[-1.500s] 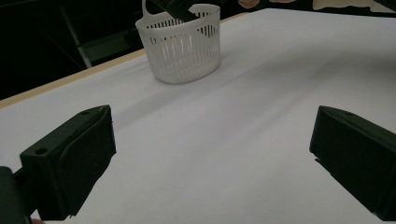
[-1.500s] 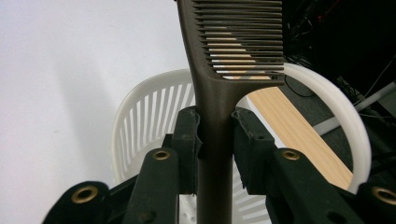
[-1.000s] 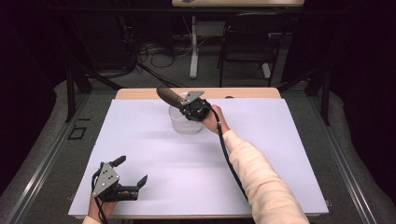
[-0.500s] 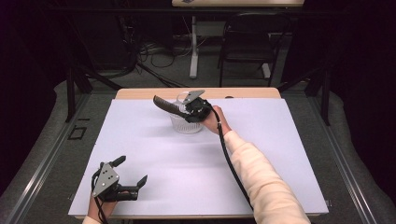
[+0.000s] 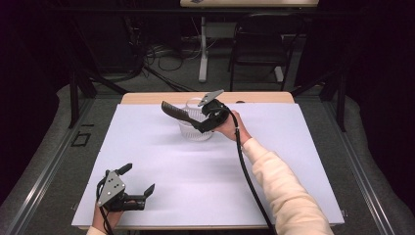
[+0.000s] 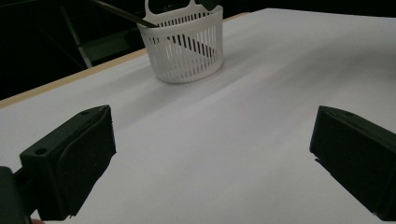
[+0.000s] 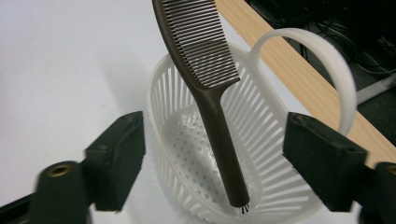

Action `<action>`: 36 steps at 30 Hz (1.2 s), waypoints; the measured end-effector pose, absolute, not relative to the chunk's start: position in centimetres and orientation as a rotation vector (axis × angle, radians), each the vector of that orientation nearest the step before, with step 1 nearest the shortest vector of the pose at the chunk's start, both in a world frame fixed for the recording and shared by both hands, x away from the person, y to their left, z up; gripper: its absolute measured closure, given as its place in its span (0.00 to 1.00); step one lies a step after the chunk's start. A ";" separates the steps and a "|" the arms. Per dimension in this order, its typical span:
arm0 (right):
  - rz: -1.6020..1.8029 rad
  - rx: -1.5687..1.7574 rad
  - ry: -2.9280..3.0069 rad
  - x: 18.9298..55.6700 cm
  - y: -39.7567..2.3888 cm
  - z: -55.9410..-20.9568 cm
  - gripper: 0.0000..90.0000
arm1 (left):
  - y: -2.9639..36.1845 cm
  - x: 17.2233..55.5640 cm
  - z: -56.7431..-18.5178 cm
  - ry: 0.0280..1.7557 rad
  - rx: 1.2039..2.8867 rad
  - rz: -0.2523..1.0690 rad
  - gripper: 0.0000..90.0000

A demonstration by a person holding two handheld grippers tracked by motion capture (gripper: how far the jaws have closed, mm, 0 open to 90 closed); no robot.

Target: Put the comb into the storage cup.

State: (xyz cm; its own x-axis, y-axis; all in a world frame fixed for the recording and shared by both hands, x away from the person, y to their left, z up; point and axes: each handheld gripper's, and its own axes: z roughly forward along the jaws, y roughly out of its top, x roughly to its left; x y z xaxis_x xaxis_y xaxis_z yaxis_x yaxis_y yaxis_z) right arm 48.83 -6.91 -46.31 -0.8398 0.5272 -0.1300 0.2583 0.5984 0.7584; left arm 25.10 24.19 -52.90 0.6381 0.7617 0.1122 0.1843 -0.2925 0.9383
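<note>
Released: right gripper (image 7: pixel 212 163), jaws just opening wide, is backing off the brown comb (image 7: pixel 205 70), now leaning handle-down in white basket (image 7: pixel 177 121). Comb: light, rigid, smooth; grasp handle. Left gripper (image 6: pixel 210 158) is idling open.

So the right gripper (image 5: pixel 204 121) has just been opening its jaws and no longer pinches the comb (image 7: pixel 211 88), which now stands loose between them, handle end down in the white basket (image 7: pixel 173 135), leaning on the rim. Gripper's backed off a bit too.
</note>
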 end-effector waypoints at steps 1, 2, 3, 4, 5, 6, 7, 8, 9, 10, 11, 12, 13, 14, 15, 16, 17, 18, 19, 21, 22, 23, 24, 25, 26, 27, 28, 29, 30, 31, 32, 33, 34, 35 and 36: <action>1.112 0.629 2.495 48.8 -7.0 -46.2 0.18 | 24.2 25.1 -52.9 0.761 1.812 0.690 0.00; 1.112 0.632 2.498 48.6 -7.1 -46.1 0.17 | 24.2 25.1 -52.9 0.757 1.815 0.691 0.00; 1.116 0.631 2.496 48.5 -7.2 -46.0 0.17 | 24.2 25.1 -52.9 0.758 1.815 0.690 0.00; 1.112 0.632 2.507 48.4 -7.3 -45.9 0.16 | 24.2 25.1 -52.9 0.759 1.813 0.690 0.00; 1.105 0.629 2.517 48.3 -7.4 -45.8 0.15 | 24.2 25.1 -52.9 0.762 1.810 0.689 0.00; 1.102 0.632 2.525 48.2 -7.6 -45.7 0.13 | 24.2 25.1 -52.9 0.763 1.809 0.690 0.00; 1.100 0.640 2.530 48.1 -7.6 -45.7 0.12 | 24.2 25.1 -52.9 0.761 1.812 0.690 0.00; 1.109 0.635 2.529 48.0 -7.8 -45.6 0.11 | 24.2 25.1 -52.9 0.758 1.815 0.691 0.00; 1.108 0.640 2.532 48.0 -7.9 -45.5 0.10 | 24.2 25.1 -52.9 0.757 1.815 0.690 0.00; 1.109 0.647 2.541 47.9 -8.1 -45.4 0.08 | 24.2 25.1 -52.9 0.758 1.812 0.690 0.00; 1.115 0.643 2.541 47.7 -8.2 -45.3 0.07 | 24.2 25.1 -52.9 0.758 1.813 0.690 0.00; 1.111 0.648 2.543 47.6 -8.4 -45.2 0.06 | 24.2 25.1 -52.9 0.757 1.815 0.690 0.00; 1.114 0.650 2.548 47.5 -8.6 -45.2 0.06 | 24.2 25.1 -52.9 0.758 1.815 0.690 0.00; 1.120 0.648 2.548 47.3 -8.8 -45.2 0.06 | 24.2 25.1 -52.9 0.759 1.813 0.690 0.00; 1.121 0.655 2.546 47.2 -9.0 -45.2 0.05 | 24.1 25.1 -52.9 0.758 1.814 0.690 0.00; 1.121 0.653 2.547 47.0 -9.1 -45.2 0.05 | 24.1 25.1 -52.9 0.757 1.816 0.690 0.00; 1.119 0.654 2.551 46.9 -9.3 -45.2 0.05 | 24.1 25.1 -52.9 0.757 1.816 0.688 0.00; 1.121 0.655 2.555 46.8 -9.6 -45.2 0.04 | 24.1 25.1 -52.9 0.757 1.818 0.689 0.00; 1.125 0.658 2.559 46.7 -9.7 -45.2 0.03 | 24.1 25.1 -52.9 0.758 1.818 0.690 0.00; 1.133 0.668 2.551 46.5 -10.1 -45.2 0.03 | 24.2 25.1 -52.9 0.755 1.815 0.690 0.00; 1.130 0.670 2.552 46.4 -10.3 -45.2 0.02 | 24.1 25.1 -52.9 0.756 1.814 0.690 0.00; 1.133 0.669 2.550 46.3 -10.5 -45.2 0.02 | 24.2 25.1 -52.9 0.756 1.815 0.690 0.00; 1.131 0.676 2.549 46.1 -10.7 -45.2 0.02 | 24.1 25.1 -52.9 0.757 1.816 0.688 0.00; 1.135 0.679 2.550 46.0 -10.9 -45.2 0.01 | 24.1 25.1 -52.9 0.758 1.817 0.689 0.00; 1.139 0.681 2.551 45.9 -11.1 -45.3 0.01 | 24.1 25.1 -52.9 0.757 1.815 0.688 0.00; 1.141 0.682 2.550 45.7 -11.2 -45.3 0.01 | 24.1 25.1 -52.9 0.758 1.815 0.688 0.00; 1.139 0.680 2.551 45.6 -11.4 -45.4 0.00 | 24.1 25.2 -52.9 0.755 1.817 0.686 0.00; 1.139 0.683 2.550 45.4 -11.5 -45.4 0.00 | 24.1 25.2 -52.9 0.756 1.819 0.688 0.00; 1.140 0.679 2.552 45.3 -11.7 -45.5 0.00 | 24.1 25.1 -52.9 0.758 1.817 0.687 0.00; 1.140 0.682 2.552 45.1 -11.8 -45.5 0.00 | 24.1 25.1 -52.9 0.757 1.818 0.687 0.00; 1.142 0.681 2.555 44.9 -11.9 -45.6 0.00 | 24.1 25.2 -52.9 0.755 1.819 0.686 0.00; 1.147 0.676 2.551 44.7 -12.1 -45.6 0.00 | 24.1 25.2 -52.9 0.756 1.819 0.686 0.00; 1.147 0.676 2.547 44.5 -12.2 -45.6 0.00 | 24.1 25.2 -52.9 0.757 1.817 0.688 0.00; 1.155 0.671 2.546 44.3 -12.3 -45.7 0.00 | 24.1 25.2 -52.9 0.756 1.820 0.686 0.00; 1.162 0.668 2.544 44.0 -12.4 -45.7 0.00 | 24.1 25.2 -52.9 0.756 1.820 0.686 0.00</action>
